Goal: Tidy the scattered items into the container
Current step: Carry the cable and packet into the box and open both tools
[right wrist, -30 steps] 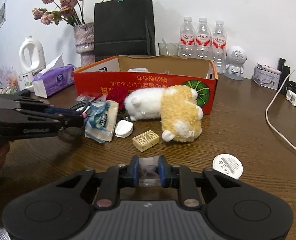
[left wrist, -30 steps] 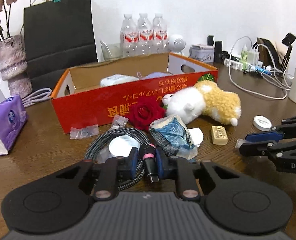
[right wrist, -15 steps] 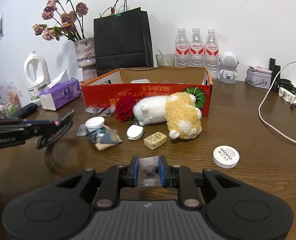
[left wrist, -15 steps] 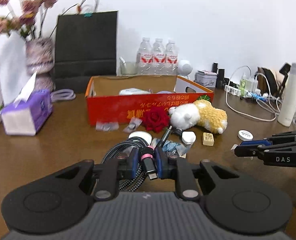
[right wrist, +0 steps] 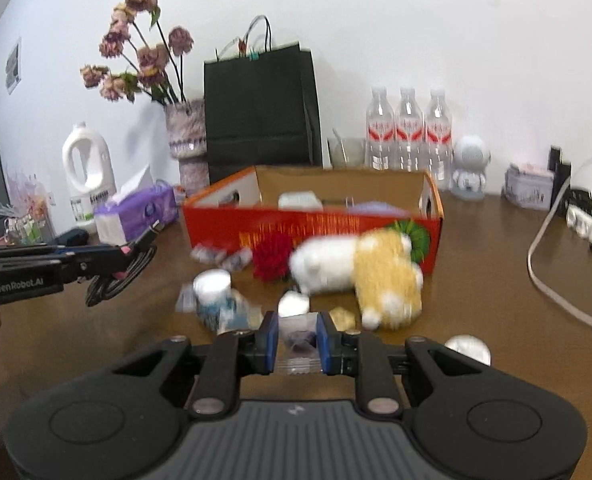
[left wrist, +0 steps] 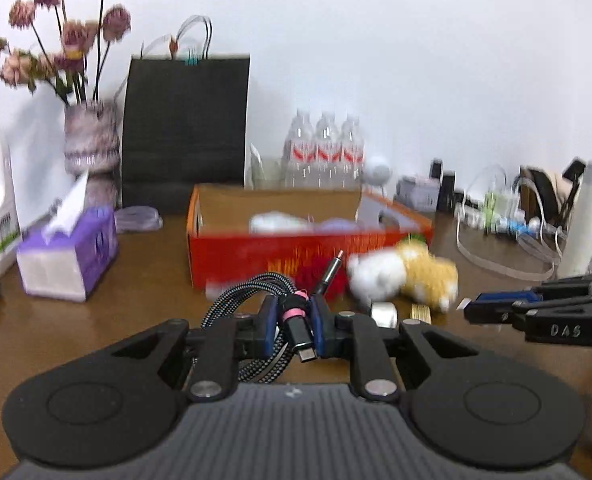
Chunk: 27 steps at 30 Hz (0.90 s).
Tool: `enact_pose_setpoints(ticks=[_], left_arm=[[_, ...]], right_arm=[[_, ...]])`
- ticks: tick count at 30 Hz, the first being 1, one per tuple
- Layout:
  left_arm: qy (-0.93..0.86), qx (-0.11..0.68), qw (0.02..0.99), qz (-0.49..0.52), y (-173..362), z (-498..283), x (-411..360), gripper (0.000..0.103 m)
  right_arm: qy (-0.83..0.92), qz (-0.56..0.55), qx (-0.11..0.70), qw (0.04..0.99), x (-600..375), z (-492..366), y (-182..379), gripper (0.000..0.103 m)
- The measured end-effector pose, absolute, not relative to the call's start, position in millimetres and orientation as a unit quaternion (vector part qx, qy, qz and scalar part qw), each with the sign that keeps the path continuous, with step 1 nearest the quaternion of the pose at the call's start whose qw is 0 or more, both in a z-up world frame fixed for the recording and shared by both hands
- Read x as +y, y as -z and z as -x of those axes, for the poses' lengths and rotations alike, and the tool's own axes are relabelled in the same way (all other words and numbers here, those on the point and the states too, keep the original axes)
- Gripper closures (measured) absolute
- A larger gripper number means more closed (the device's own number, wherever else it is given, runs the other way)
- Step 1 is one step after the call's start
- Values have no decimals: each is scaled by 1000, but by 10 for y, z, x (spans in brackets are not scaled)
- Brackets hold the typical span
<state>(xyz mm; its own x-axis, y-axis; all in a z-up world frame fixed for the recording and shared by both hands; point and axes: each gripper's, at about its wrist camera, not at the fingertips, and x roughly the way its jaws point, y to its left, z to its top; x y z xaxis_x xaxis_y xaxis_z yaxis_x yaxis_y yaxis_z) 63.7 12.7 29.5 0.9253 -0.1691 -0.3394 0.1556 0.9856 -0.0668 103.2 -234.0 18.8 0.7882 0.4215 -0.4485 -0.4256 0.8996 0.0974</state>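
Nearby, left gripper [left wrist: 292, 326] tight around coiled cable [left wrist: 252, 296], right gripper [right wrist: 298, 344] around blurred clear packet [right wrist: 299, 346].

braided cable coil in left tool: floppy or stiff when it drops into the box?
Probably semi-stiff: the braided cable coil keeps its loops while hanging from the left tool. The free plug end sticks up, so it may snag the box rim.

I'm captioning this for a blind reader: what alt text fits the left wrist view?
The left gripper is shut on a coiled braided cable, held above a brown table. Beyond it are a red cardboard box and a plush toy.
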Motion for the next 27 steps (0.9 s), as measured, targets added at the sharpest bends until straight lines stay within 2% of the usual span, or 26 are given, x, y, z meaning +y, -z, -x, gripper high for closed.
enact_pose_setpoints(ticks=[6, 10, 16, 24, 25, 26, 27], left_arm=[[90, 119, 989, 16, -783, -1087, 99, 85], [109, 139, 984, 41, -946, -1638, 71, 85], [103, 219, 968, 60, -734, -2501, -41, 85], [69, 266, 960, 47, -416, -3027, -82, 84], [67, 270, 959, 45, -394, -3054, -79, 83], [68, 276, 958, 44, -371, -3079, -73, 74], [66, 283, 956, 44, -353, -3100, -64, 62]], right_arm=[[-214, 21, 190, 958, -2240, -1572, -615, 84], [-197, 28, 196, 960, -2110, -2149, -798, 84], [-170, 33, 244, 954, -1862, -2923, -666, 84], [-155, 27, 290, 944, -1672, -3308, -335, 81], [-154, 27, 294, 943, -1667, -3320, -318, 72], [-151, 26, 299, 942, -1663, -3340, -300, 63], [-147, 24, 305, 941, -1661, -3362, -284, 37]])
